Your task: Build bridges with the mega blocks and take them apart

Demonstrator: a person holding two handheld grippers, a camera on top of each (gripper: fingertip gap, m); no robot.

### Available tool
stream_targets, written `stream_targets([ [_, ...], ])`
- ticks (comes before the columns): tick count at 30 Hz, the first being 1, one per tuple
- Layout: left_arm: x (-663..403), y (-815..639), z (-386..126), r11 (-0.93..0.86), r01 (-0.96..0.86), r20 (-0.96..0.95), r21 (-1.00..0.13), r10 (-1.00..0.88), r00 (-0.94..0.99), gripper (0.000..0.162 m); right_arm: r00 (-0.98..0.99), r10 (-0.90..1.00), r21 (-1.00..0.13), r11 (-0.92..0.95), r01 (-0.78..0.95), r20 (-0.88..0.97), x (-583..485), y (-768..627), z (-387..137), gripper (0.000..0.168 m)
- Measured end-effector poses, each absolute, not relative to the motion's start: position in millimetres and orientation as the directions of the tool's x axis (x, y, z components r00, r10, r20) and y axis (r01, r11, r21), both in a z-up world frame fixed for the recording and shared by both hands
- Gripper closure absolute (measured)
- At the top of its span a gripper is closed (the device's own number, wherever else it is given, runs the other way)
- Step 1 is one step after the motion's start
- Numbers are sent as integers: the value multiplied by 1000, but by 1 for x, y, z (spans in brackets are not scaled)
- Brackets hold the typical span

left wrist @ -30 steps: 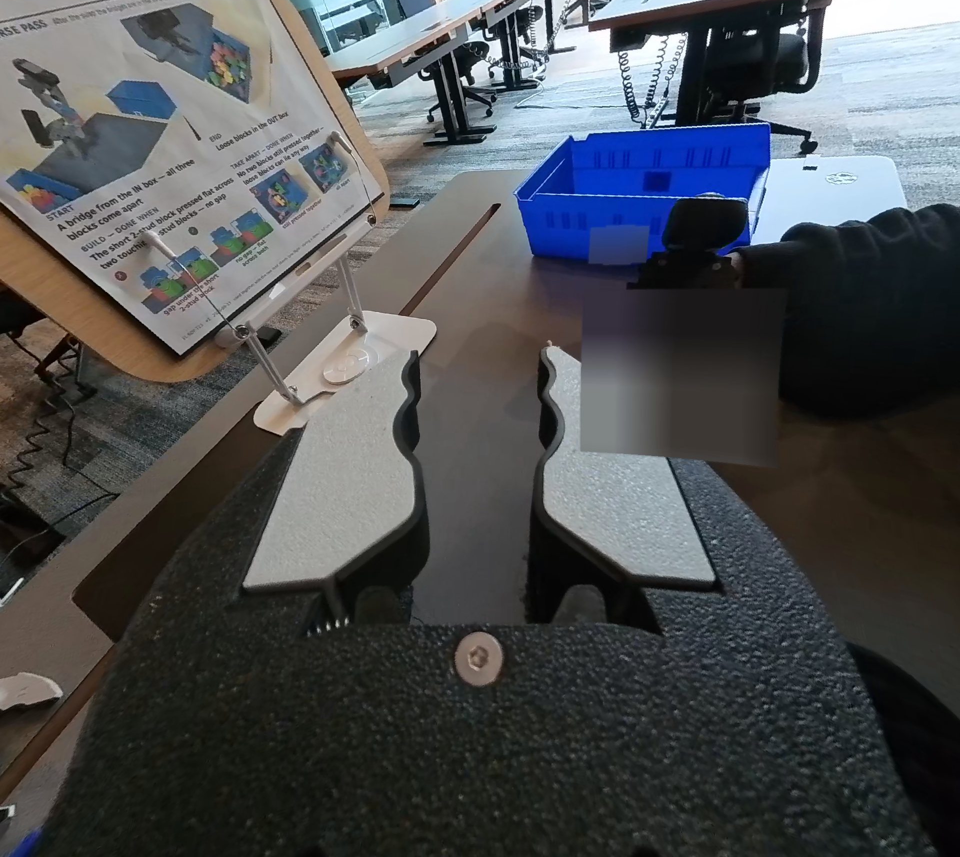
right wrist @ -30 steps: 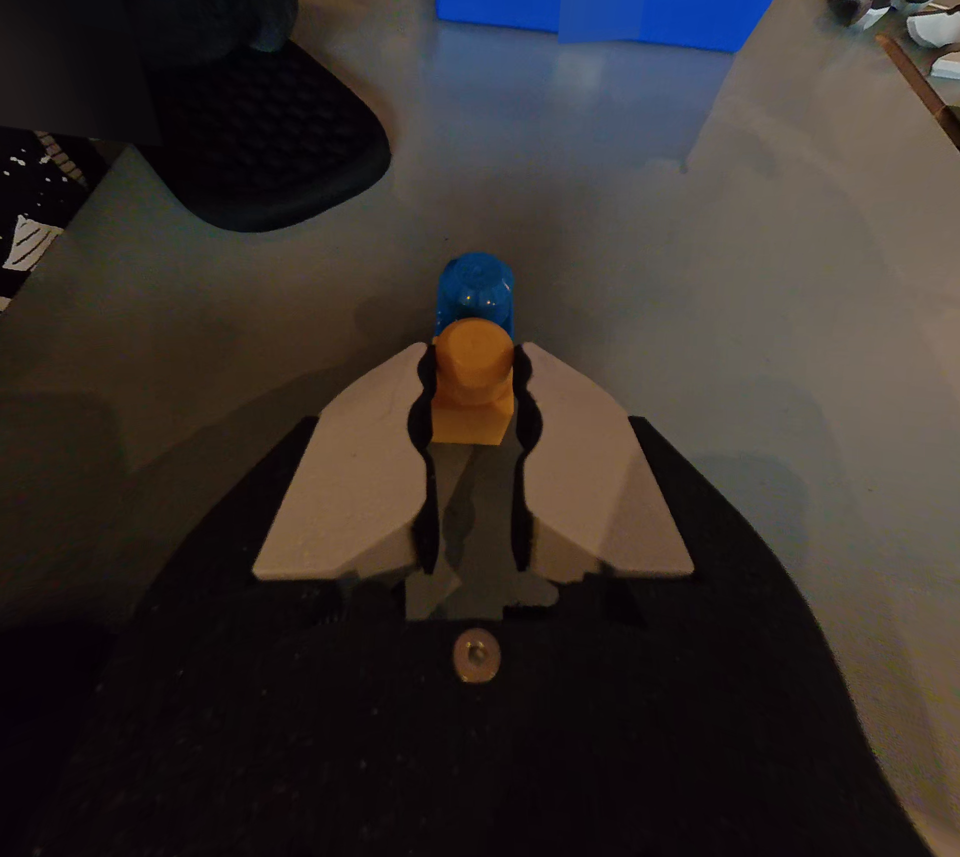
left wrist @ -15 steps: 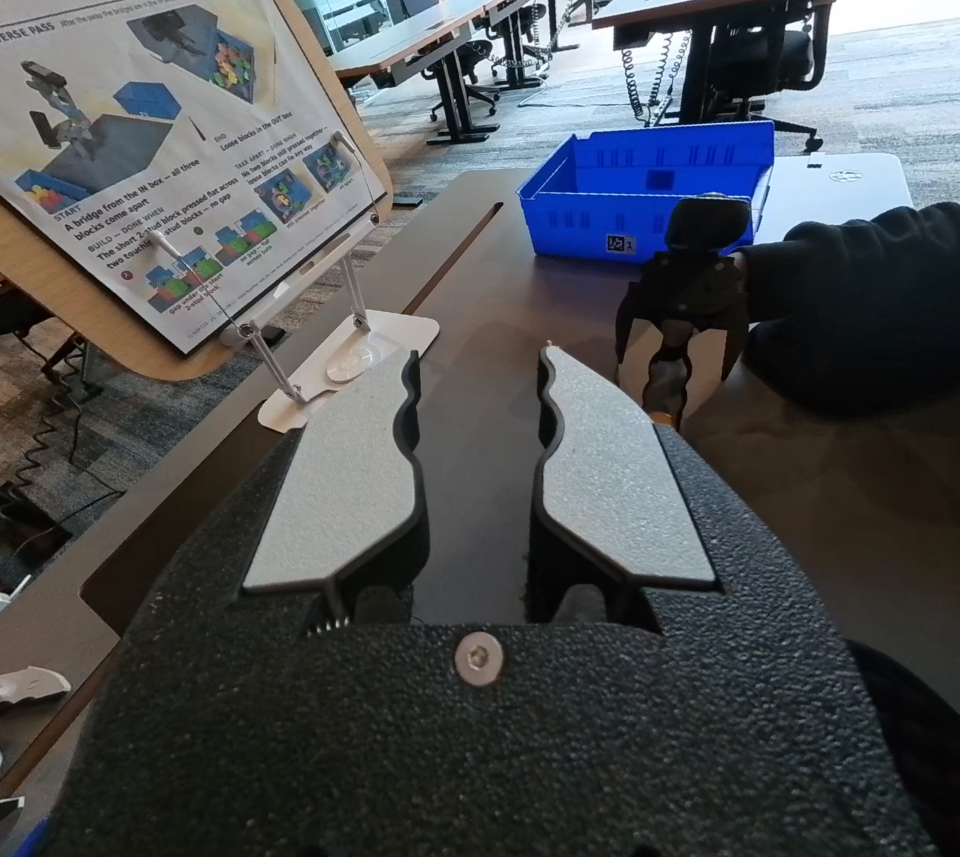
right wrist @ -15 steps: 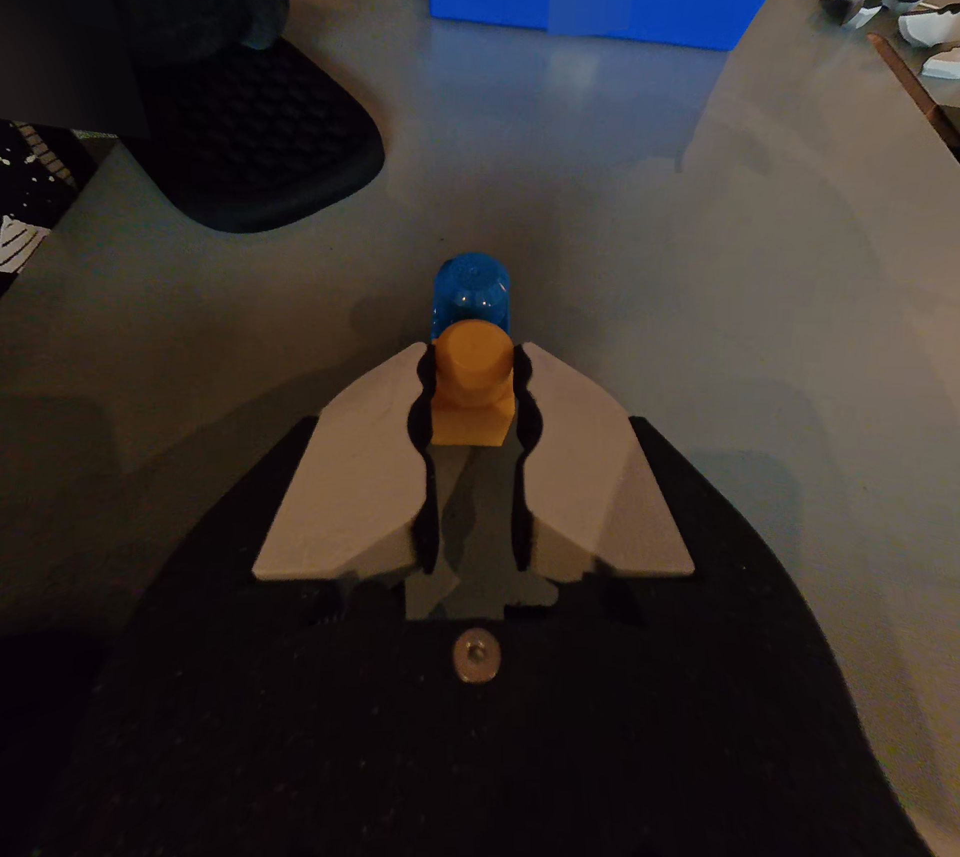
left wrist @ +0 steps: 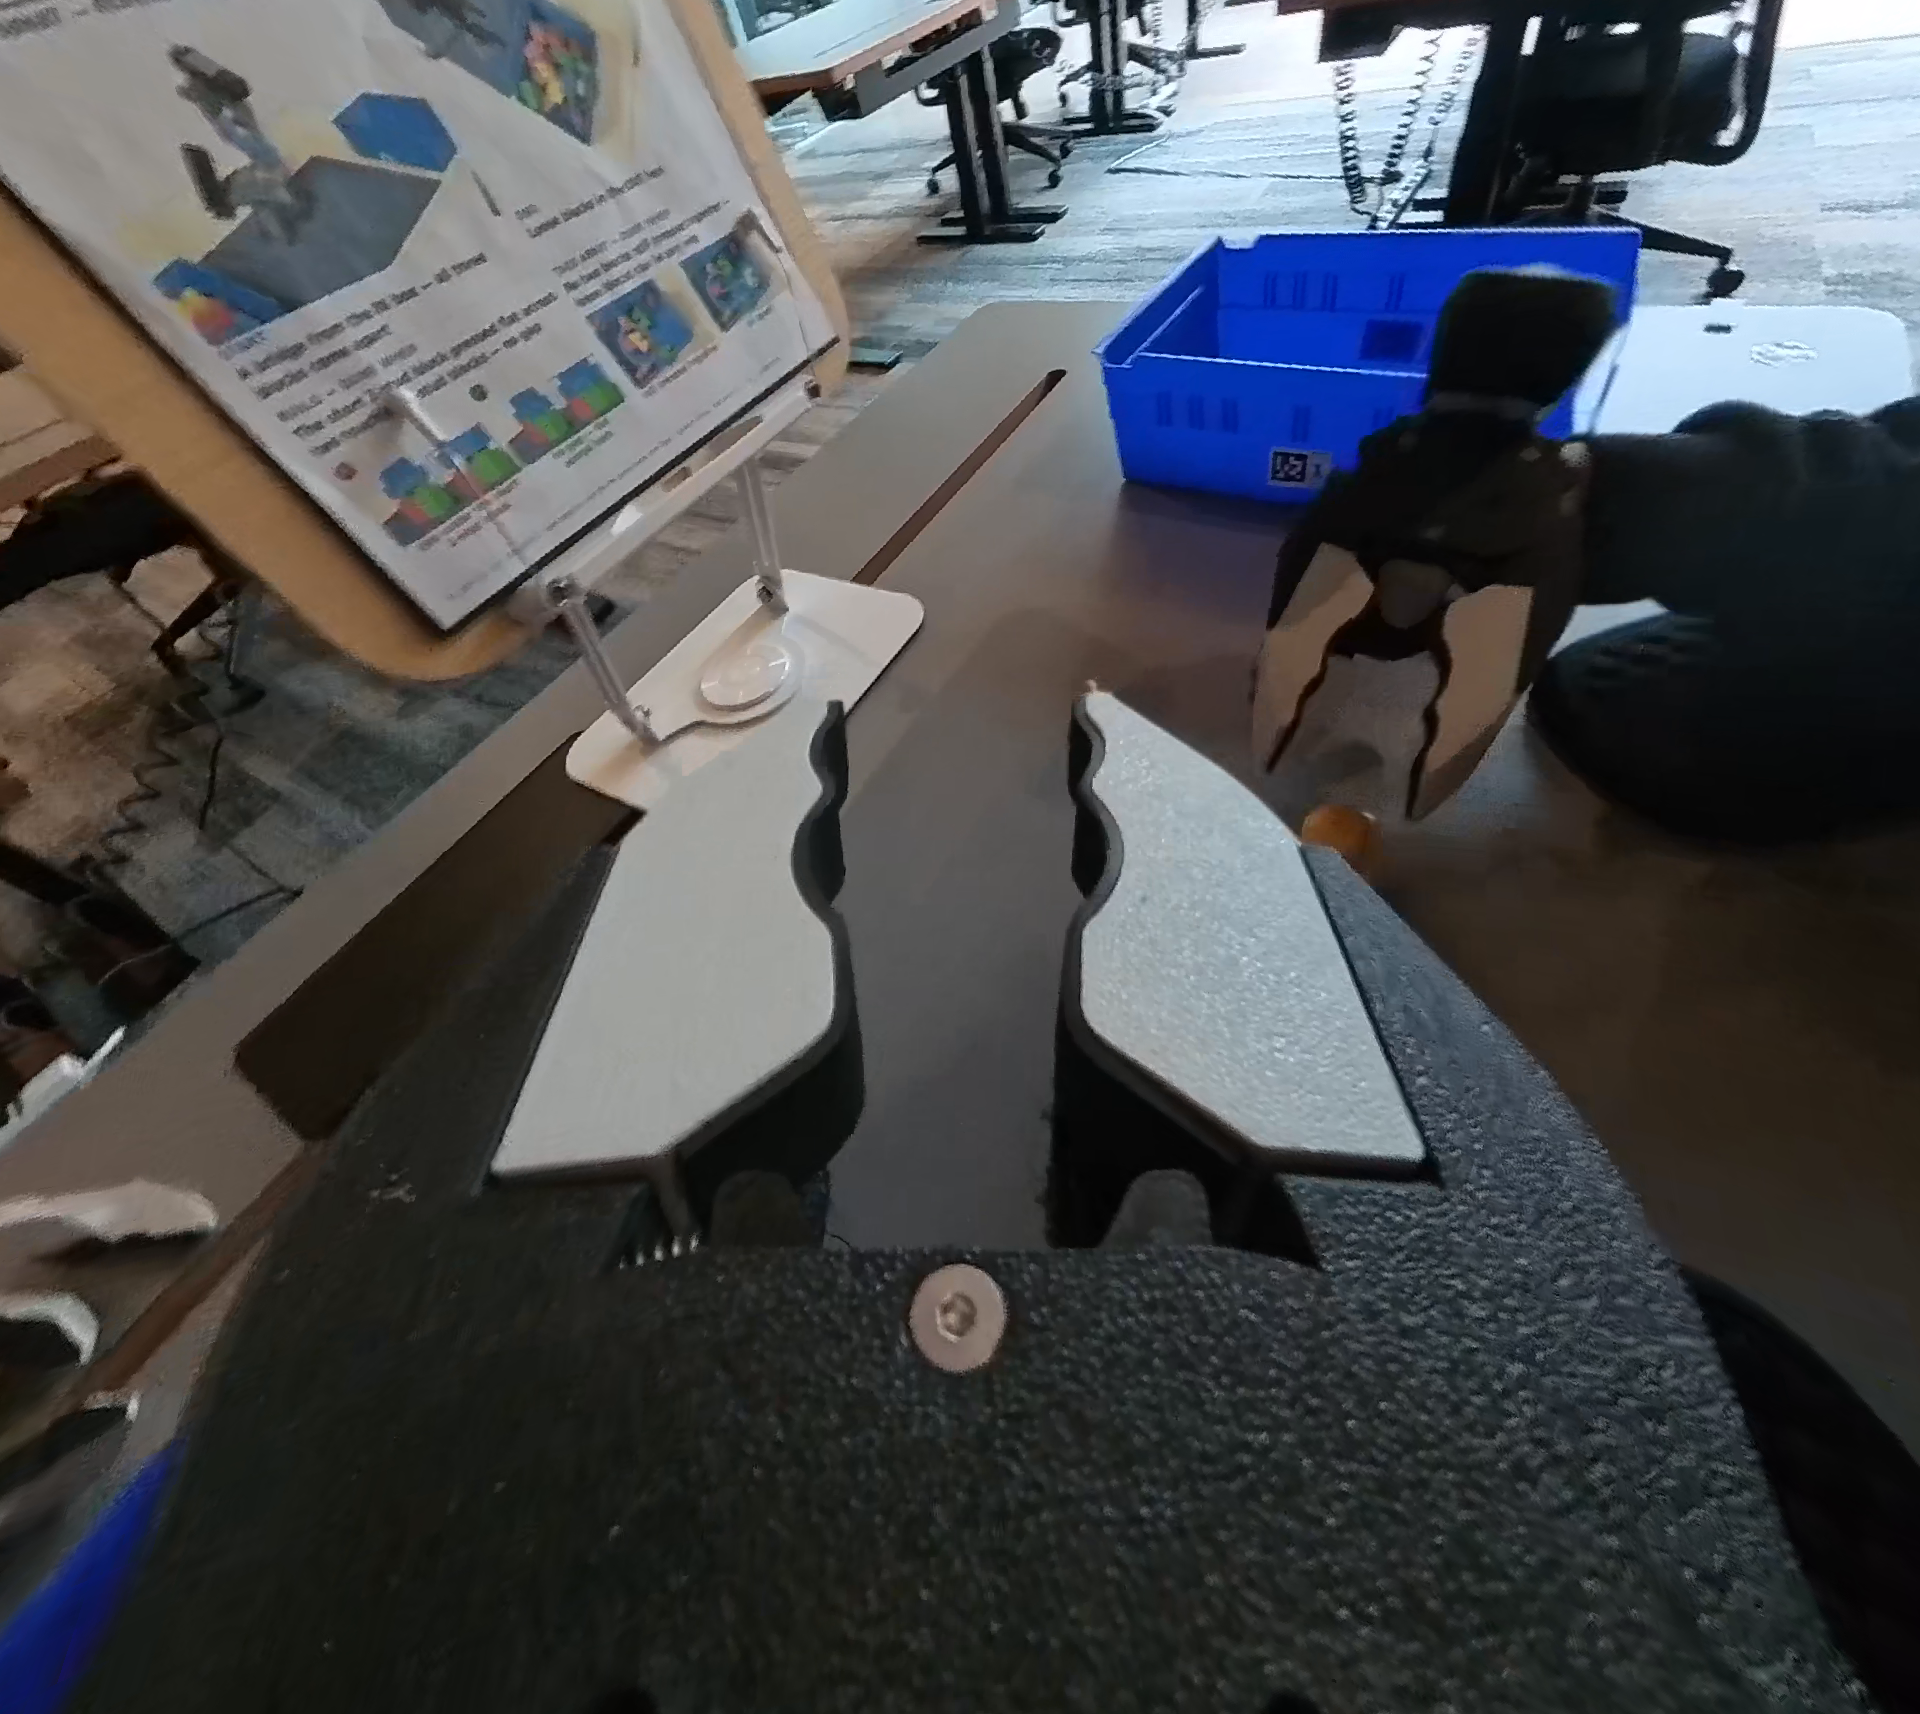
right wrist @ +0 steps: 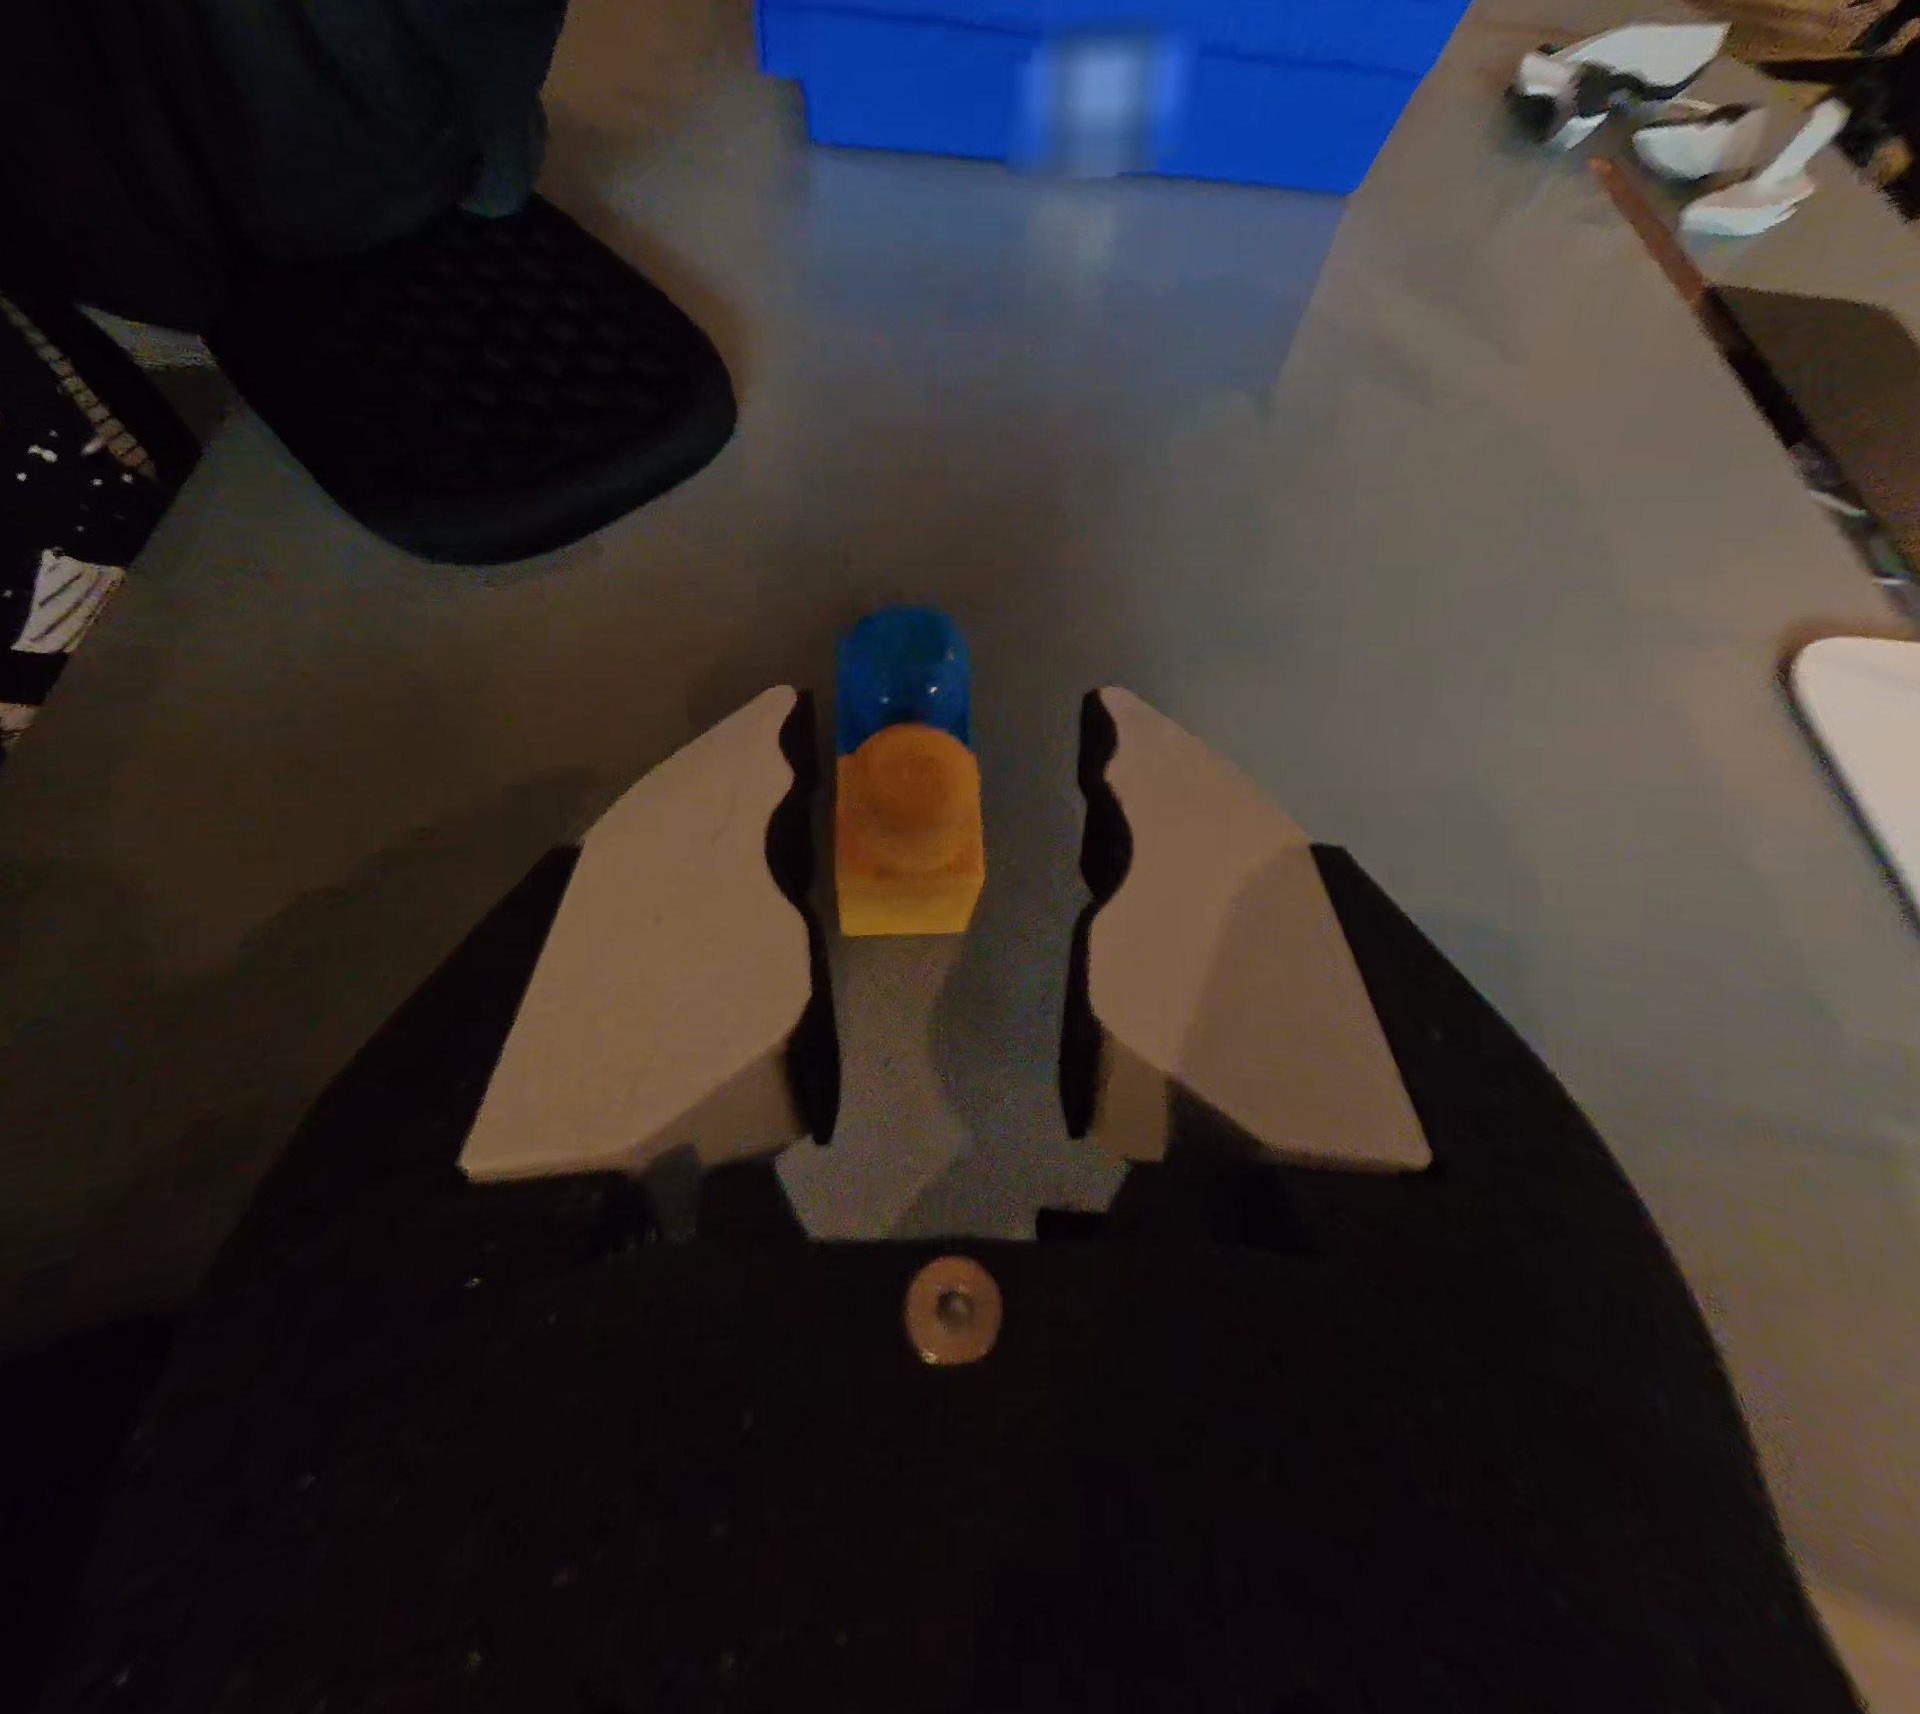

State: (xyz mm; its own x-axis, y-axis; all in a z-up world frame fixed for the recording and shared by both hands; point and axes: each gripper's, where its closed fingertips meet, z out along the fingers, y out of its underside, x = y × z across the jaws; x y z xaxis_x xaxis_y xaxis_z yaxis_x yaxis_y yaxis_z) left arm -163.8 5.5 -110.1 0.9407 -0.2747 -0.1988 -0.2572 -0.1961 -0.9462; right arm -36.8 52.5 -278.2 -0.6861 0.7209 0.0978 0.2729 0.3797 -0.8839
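Observation:
An orange block [right wrist: 906,843] stands on the dark table with a blue block [right wrist: 902,677] right behind it, touching it. My right gripper [right wrist: 940,708] is open above them, its jaws on either side of the orange block and clear of it. In the left wrist view the right gripper [left wrist: 1351,760] hangs over the table with jaws spread, and the orange block's stud [left wrist: 1338,831] peeks out beside my left finger. My left gripper [left wrist: 956,714] is open and empty, low over the table.
A blue bin [left wrist: 1247,407] stands at the far side of the table; another blue bin [right wrist: 1091,2] is ahead in the right wrist view. An instruction sheet on a stand [left wrist: 416,230] is at left. A dark sleeve [left wrist: 1766,542] reaches in from the right. White pieces [right wrist: 1662,126] lie at right. The tips of one gripper are about 20 centimetres away from the tips of the other.
My right gripper has let go of the orange block: its jaws were shut on it and now stand apart. The blocks stay on the table. The left gripper has shifted slightly.

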Motion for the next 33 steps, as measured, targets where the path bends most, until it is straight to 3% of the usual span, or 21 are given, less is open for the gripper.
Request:
stream_targets([
  [4,-192,-15,-105,-248,-204,-175,-947,-133,975,122,-638,752,-876,411,252,169,-42,58,-240,110],
  [11,-262,-75,-112,-386,-123,-222,-914,221,950,122,-571,790,-878,417,234,223,-49,61,-173,108],
  [19,-336,-144,-146,-501,75,-242,-862,538,808,122,-499,820,-834,466,296,281,-48,79,-147,106],
  [26,-359,-188,-213,-657,326,-223,-680,608,762,130,-452,842,-838,455,301,295,-41,92,-138,105],
  [33,-330,-208,-255,-702,451,-21,-551,552,833,136,-422,857,-859,432,277,295,-38,99,-133,105],
])
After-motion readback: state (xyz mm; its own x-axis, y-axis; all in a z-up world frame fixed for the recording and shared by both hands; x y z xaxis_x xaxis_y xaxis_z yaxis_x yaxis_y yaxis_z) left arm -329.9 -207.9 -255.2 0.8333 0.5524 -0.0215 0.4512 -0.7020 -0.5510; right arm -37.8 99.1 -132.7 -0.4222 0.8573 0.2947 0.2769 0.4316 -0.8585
